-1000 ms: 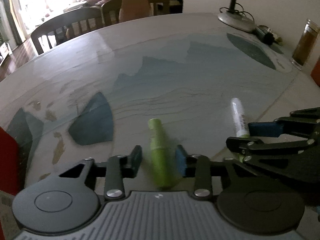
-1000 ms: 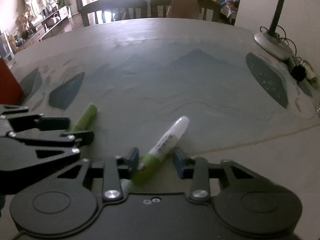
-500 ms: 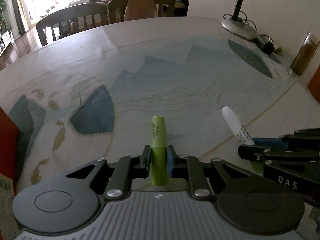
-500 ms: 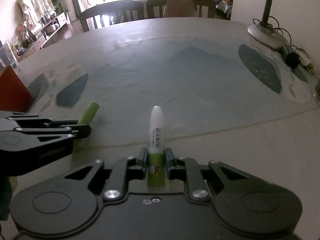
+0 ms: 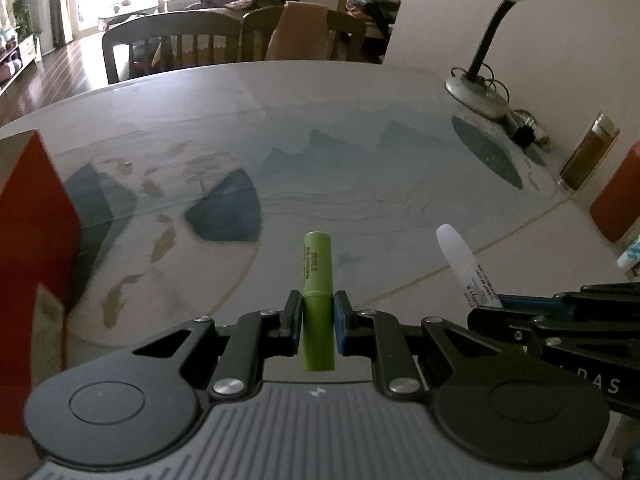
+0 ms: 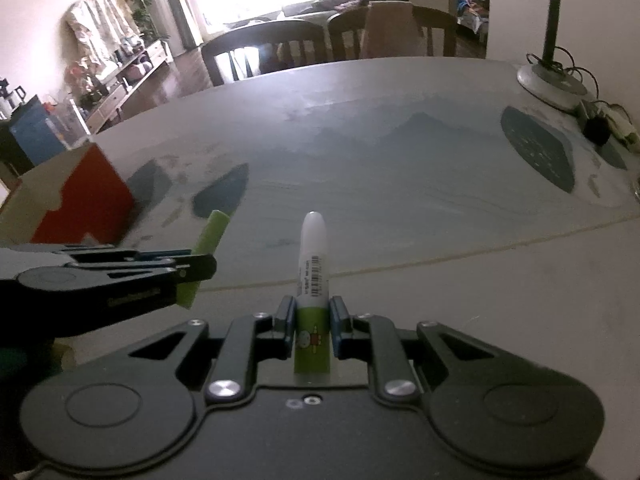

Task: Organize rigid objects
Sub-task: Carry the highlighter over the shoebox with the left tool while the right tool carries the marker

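Observation:
My left gripper [image 5: 317, 316] is shut on a plain green marker [image 5: 316, 276] and holds it above the table, pointing forward. My right gripper [image 6: 312, 322] is shut on a white-capped marker with a green body [image 6: 313, 280], also lifted and pointing forward. In the left wrist view the right gripper [image 5: 560, 320] shows at the right with the white-capped marker [image 5: 464, 264] sticking out. In the right wrist view the left gripper [image 6: 120, 276] shows at the left with the green marker [image 6: 208, 244].
A red and tan cardboard box [image 5: 32, 248] stands at the left, also in the right wrist view [image 6: 76, 196]. A desk lamp base [image 5: 476, 96], cables, a glass jar [image 5: 588, 156] and a red object [image 5: 620, 200] sit at the right. Chairs [image 6: 272, 52] stand behind the patterned table [image 5: 360, 184].
Both grippers closed on their markers, which lay on the table a second ago, and lifted them. The views rose and now show more of the room and the red box.

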The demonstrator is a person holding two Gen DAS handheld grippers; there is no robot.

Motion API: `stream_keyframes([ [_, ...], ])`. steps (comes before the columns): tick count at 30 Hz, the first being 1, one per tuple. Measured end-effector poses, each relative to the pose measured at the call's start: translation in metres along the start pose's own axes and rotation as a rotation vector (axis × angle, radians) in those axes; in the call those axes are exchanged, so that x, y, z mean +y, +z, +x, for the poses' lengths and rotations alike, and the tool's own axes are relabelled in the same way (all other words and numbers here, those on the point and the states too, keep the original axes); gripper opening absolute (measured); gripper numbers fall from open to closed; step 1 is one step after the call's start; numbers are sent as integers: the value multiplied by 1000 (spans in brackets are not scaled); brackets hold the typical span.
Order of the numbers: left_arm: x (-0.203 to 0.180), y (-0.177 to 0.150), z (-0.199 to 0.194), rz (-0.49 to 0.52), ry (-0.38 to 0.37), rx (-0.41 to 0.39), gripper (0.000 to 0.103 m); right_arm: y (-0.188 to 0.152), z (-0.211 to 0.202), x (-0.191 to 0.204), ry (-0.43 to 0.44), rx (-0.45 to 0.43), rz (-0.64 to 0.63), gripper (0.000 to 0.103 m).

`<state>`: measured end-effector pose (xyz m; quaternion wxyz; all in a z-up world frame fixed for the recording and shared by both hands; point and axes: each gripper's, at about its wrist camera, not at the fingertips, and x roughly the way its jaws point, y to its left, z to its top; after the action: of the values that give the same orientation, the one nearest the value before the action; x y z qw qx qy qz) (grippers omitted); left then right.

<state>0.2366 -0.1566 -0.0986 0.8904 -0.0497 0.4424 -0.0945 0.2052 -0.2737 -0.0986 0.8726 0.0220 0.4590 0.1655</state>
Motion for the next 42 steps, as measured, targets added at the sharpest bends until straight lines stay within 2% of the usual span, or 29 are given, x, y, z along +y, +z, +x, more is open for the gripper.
stream_keyframes([
  [11, 32, 1, -64, -48, 10, -61, 16, 13, -33, 50, 56, -48, -34, 16],
  [21, 79, 5, -118, -74, 28, -136, 16, 29, -50, 118, 115, -101, -98, 16],
  [29, 128, 3, -156, -100, 66, -192, 16, 41, -48, 172, 153, -124, -135, 16],
  [42, 201, -6, -189, -141, 111, -213, 16, 47, -26, 252, 190, -126, -169, 16],
])
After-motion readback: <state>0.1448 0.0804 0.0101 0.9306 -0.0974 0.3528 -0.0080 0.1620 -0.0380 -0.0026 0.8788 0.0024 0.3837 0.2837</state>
